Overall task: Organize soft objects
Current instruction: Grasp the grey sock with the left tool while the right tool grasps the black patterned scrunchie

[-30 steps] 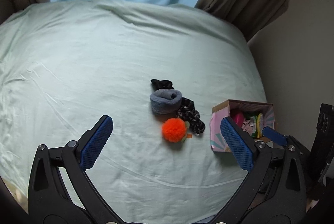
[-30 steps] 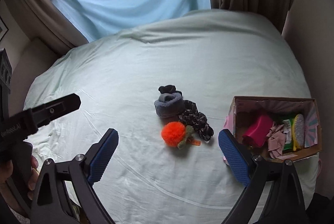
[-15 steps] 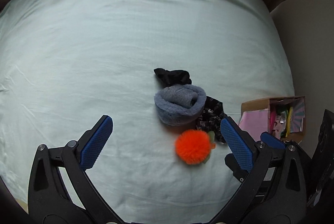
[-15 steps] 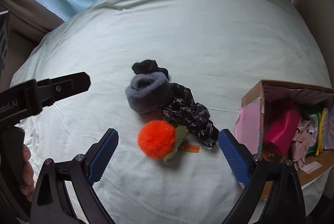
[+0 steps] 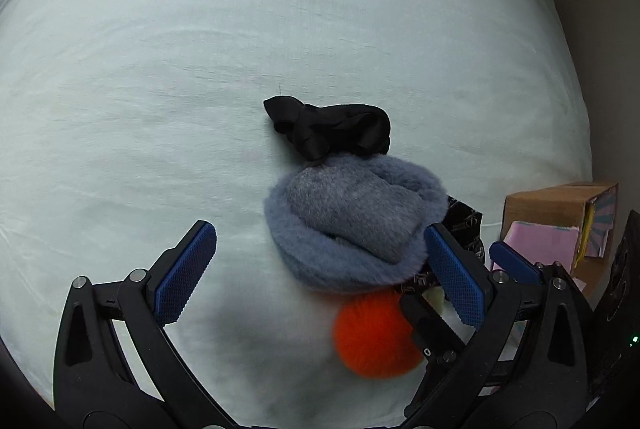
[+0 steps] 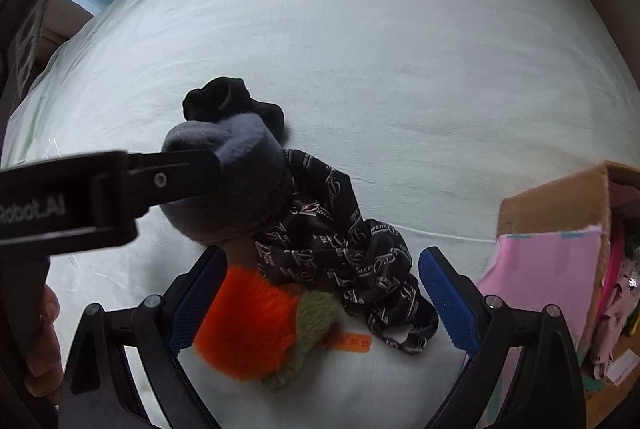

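A small pile of soft things lies on the pale green bedsheet. A grey-blue fluffy roll sits in the middle, with a black scrunchie behind it. An orange fuzzy ball with a green part and a black patterned scrunchie lie in front. My left gripper hangs open over the sheet, its right pad beside the grey-blue roll. My right gripper is open wide, with the orange ball and patterned scrunchie between its pads, not pressed.
A cardboard box with pink paper and assorted small items stands at the right on the bed. A hand holds the left gripper's body at the left edge of the right wrist view. A wall borders the bed's right side.
Both grippers have come down toward the pile and tilted more steeply. The soft things now look much larger and sit between the fingers. Both stayed open.
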Available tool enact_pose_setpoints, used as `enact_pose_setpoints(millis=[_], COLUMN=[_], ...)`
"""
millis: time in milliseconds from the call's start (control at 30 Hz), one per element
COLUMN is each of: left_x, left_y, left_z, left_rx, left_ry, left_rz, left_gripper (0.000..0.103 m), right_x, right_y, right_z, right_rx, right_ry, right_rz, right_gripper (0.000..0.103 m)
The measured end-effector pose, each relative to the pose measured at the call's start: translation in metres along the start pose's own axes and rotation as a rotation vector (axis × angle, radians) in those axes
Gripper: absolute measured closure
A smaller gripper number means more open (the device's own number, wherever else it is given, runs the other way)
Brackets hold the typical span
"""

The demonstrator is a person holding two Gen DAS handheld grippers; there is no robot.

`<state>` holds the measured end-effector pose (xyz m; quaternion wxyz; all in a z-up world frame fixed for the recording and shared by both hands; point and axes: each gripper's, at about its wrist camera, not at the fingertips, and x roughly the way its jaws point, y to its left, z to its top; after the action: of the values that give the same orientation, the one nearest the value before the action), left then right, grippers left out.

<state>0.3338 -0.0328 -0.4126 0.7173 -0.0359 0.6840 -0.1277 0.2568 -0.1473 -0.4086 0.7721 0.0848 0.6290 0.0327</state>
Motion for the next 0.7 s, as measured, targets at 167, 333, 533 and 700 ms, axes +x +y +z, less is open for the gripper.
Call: enact_pose_setpoints(millis=[167, 333, 533, 700], left_x=[0.02, 0.032, 0.024, 0.014], left_y=[-0.001, -0.006, -0.017, -0.022], left_z=[0.005, 0.005, -0.001, -0.008], left_rx=[-0.028, -0.037, -0.01, 0.002], left_ry=[0.035, 0.054, 0.017, -0.002], left_rz=[-0.076, -0.141, -0.107, -0.09], left_gripper=[0.003, 0.033, 0.049, 0.055], right_x=[0.017, 0.027, 0.025, 0.019], right_y=[-0.011, -0.017, -0.032, -0.034], right_z=[0.007, 0.012, 0.016, 0.018], right_rx=[0.035, 0.022, 0.028, 0.022], right_ry=[0.041, 0.055, 0.061, 0.054], right_rz=[0.021, -0.001, -0.019, -0.017], right_gripper=[0.017, 0.035, 0.06, 0.066])
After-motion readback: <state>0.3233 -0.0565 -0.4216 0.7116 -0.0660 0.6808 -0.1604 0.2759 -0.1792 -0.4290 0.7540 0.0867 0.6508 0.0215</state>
